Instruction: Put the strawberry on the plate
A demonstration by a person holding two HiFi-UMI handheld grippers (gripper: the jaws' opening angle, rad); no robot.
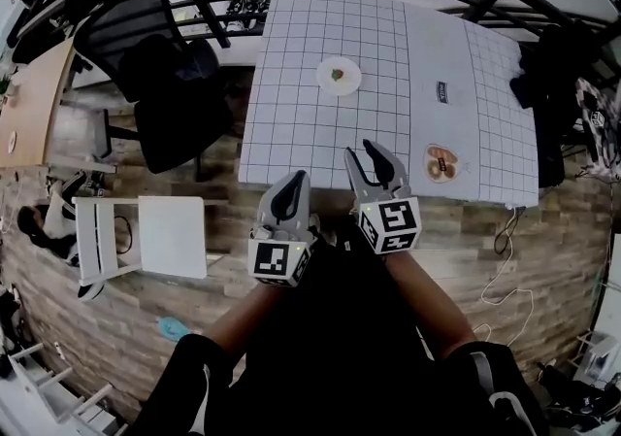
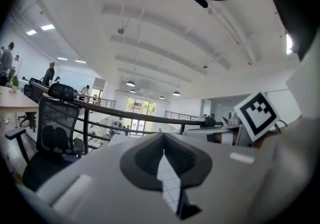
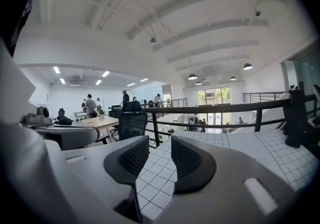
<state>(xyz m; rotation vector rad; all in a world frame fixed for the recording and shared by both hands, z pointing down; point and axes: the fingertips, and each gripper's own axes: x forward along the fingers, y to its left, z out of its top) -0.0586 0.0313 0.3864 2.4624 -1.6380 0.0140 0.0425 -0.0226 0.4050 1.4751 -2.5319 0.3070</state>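
Head view, with both tool views. The table (image 1: 291,114), covered by a grid-ruled cloth, fills the upper middle of the field. A dark office chair (image 1: 160,75) stands off its left edge.

At the table's near edge the person holds both tools close to the body. The left tool (image 1: 297,175) has its jaws drawn together at the tips, with nothing caught between them. The right tool (image 1: 358,147) has its jaws well apart and is empty; only the gridded cloth shows through the gap.

A round white plate (image 1: 353,84) sits toward the far side of the table. On it lies a small reddish and green thing, judged to be the strawberry (image 1: 337,74); it is too small here to be sure. If that reading holds, the strawberry already rests on the plate.

A small oval item with brown patches (image 1: 441,163) lies near the table's right front, just beyond and to the right of the right tool. A little dark card (image 1: 441,91) lies farther back on that side.

Key relation: the plate and strawberry lie ahead of both tools and well apart from them, on a line running between the two. The right tool, already open and reaching slightly farther forward, is the nearer. The strawberry's long axis cannot be told.
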